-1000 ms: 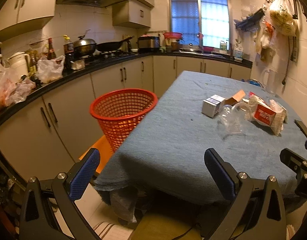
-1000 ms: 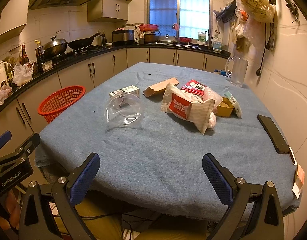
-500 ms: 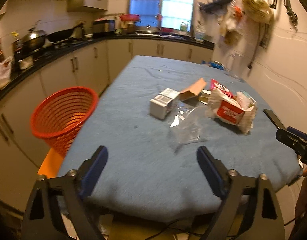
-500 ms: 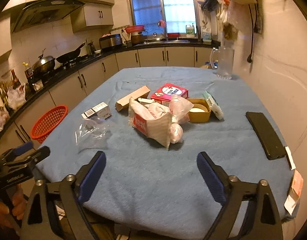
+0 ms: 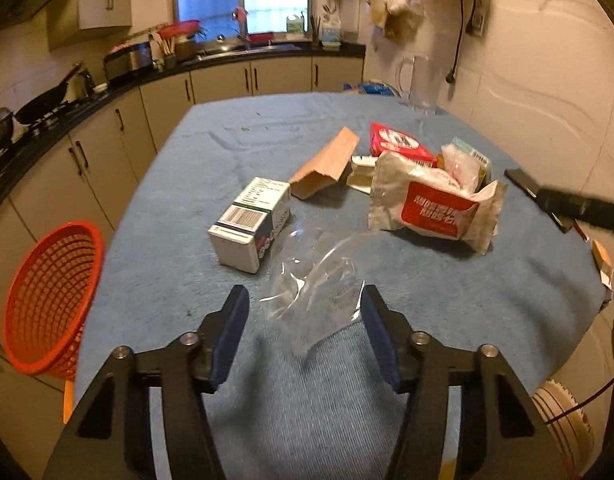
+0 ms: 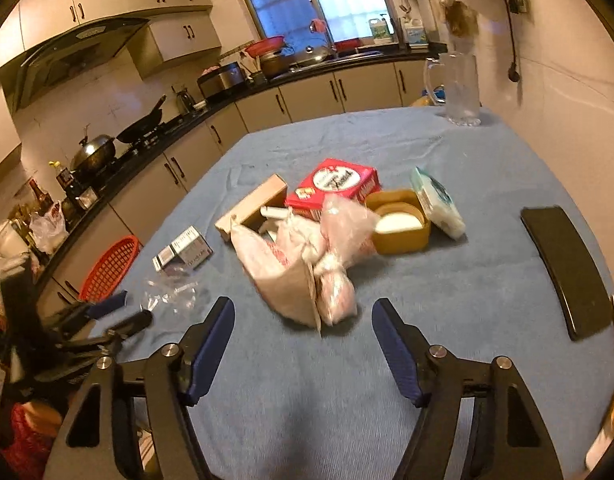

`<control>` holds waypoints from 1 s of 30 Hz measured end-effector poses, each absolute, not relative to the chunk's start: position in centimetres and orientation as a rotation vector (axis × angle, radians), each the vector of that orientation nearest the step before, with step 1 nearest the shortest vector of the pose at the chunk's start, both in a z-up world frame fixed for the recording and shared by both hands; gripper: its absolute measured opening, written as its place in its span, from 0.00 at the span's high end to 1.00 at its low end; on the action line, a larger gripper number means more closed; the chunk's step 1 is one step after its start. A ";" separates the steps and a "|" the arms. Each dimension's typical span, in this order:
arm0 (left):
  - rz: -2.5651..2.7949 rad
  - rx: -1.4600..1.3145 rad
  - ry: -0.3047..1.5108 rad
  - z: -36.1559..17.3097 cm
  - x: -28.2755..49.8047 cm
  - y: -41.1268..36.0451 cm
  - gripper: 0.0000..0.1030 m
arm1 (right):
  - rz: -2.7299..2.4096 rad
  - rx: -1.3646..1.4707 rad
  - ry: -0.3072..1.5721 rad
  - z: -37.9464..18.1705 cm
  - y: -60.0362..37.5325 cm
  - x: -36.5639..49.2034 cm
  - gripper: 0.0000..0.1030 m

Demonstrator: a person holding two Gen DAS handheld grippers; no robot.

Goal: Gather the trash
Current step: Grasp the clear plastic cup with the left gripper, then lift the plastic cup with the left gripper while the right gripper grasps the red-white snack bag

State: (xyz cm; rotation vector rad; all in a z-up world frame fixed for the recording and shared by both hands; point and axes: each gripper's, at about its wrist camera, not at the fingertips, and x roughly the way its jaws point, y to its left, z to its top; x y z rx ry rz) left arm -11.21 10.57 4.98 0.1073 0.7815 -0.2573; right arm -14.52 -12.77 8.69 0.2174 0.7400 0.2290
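Because the crumpled clear plastic bag [image 5: 319, 300] is thin film, it will probably weigh almost nothing, collapse under any squeeze and slip between pads, so a raised fold near its middle looks the best place to pinch. It lies on the near part of the blue cloth-covered table [image 5: 447, 312], just beyond and between the tips of the left gripper [image 5: 305, 320], whose jaws have just been closing and stand partly open, not yet pressing it. Over at the right, the right gripper [image 6: 303, 332] is wider apart, also narrowing, empty, with the white and red crinkled food wrapper [image 6: 291, 276] just ahead. Soft cloth may bunch. Beside the table's left edge stands a red mesh plastic basket [image 5: 47, 300], with kitchen cabinets beyond.
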 end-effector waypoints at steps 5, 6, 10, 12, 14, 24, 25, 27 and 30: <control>-0.282 0.089 0.819 3.7 -9.3 10.6 0.68 | 0.262 0.172 0.714 9.9 -12.0 -12.8 0.26; -0.284 0.082 0.822 3.5 -9.2 10.6 0.68 | 0.268 0.159 0.711 10.1 -11.8 -12.4 0.26; -0.290 0.059 0.825 3.1 -8.9 11.0 0.72 | 0.287 0.096 0.708 10.6 -10.7 -10.6 0.26; -0.295 0.043 0.828 3.0 -9.0 11.5 0.72 | 0.312 0.075 0.724 10.5 -10.1 -9.7 0.26; -0.300 0.033 0.829 3.0 -9.2 11.9 0.72 | 0.334 0.031 0.742 10.0 -9.2 -8.8 0.26; -0.313 0.001 0.825 2.9 -9.1 13.0 0.73 | 0.367 -0.177 0.857 6.5 -5.1 -7.5 0.54; -0.316 0.000 0.822 2.9 -9.1 13.0 0.73 | 0.377 -0.178 0.859 6.3 -4.9 -7.8 0.55; -0.319 -0.002 0.818 2.9 -9.1 13.0 0.73 | 0.363 -0.214 0.846 6.3 -4.5 -8.3 0.65; -0.324 -0.005 0.803 3.0 -9.5 13.2 0.73 | 0.365 -0.208 0.843 6.7 -4.3 -8.8 0.85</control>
